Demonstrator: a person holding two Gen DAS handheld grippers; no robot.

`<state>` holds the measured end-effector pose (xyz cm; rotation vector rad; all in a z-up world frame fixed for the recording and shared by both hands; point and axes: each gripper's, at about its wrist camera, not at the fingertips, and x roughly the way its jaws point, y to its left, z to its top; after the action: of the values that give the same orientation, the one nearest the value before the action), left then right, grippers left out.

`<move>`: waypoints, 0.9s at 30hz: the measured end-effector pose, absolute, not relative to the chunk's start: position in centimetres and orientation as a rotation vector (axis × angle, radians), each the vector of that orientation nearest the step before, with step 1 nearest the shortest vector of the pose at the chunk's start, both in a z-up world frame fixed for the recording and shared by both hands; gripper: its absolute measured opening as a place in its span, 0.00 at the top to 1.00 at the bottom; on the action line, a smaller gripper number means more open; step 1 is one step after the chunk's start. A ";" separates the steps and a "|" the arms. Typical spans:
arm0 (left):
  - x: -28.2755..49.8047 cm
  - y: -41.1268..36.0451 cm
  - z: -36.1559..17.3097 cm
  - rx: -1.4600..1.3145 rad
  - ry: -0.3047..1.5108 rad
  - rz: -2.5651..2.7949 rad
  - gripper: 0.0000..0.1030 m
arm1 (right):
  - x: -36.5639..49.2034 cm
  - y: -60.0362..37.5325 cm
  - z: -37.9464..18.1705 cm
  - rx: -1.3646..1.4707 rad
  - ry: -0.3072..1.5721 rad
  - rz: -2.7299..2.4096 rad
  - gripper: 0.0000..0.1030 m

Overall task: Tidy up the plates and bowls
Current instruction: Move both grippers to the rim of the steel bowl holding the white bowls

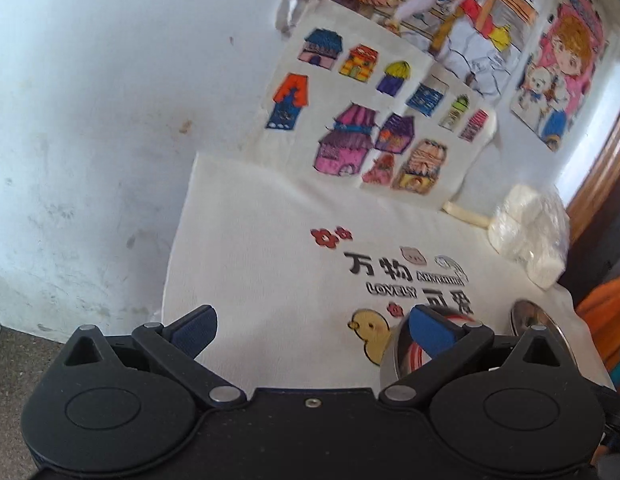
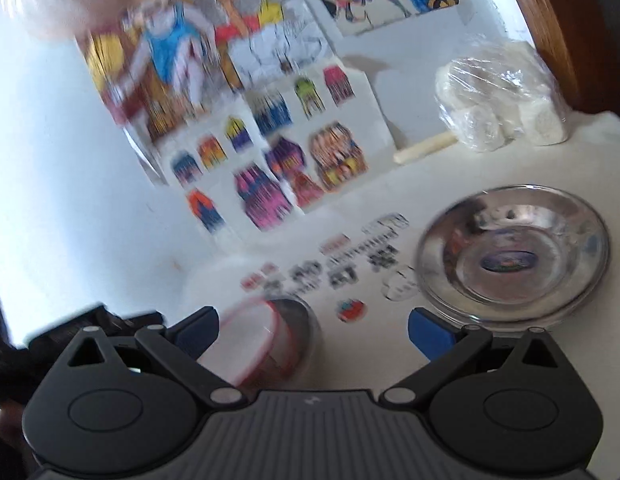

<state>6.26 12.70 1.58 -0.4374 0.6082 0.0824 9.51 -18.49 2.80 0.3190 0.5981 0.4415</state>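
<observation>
In the right wrist view a shiny steel plate (image 2: 513, 252) lies on the white printed cloth (image 2: 349, 200), beyond the right finger. A small steel bowl (image 2: 270, 336) with a red-and-white inside stands low between the fingers, close to the left pad, blurred. My right gripper (image 2: 313, 332) is open and neither pad presses on the bowl. In the left wrist view my left gripper (image 1: 313, 332) is open over the cloth (image 1: 270, 280). The same bowl (image 1: 393, 360) shows partly behind its right finger, and the plate's rim (image 1: 529, 318) is further right.
A plastic-wrapped pack of white tissue rolls (image 2: 501, 100) and a cream stick (image 2: 425, 146) lie at the cloth's far edge. Coloured drawings (image 1: 369, 128) lean on the white wall. A brown wooden frame (image 1: 601, 160) stands at right. A dark object (image 2: 70, 328) sits at left.
</observation>
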 end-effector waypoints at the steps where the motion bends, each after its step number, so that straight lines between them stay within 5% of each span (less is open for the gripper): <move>1: 6.2 12.8 1.5 -0.445 0.609 0.070 0.01 | 9.5 -18.2 2.7 0.302 0.616 0.422 0.00; 27: 7.9 13.9 2.9 -0.306 0.807 -0.069 0.01 | 10.8 -17.6 3.7 0.194 0.740 0.409 0.00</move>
<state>7.90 13.87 2.88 -0.3065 0.8074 -0.0695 10.76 -17.63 3.73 0.1938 0.7404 0.4091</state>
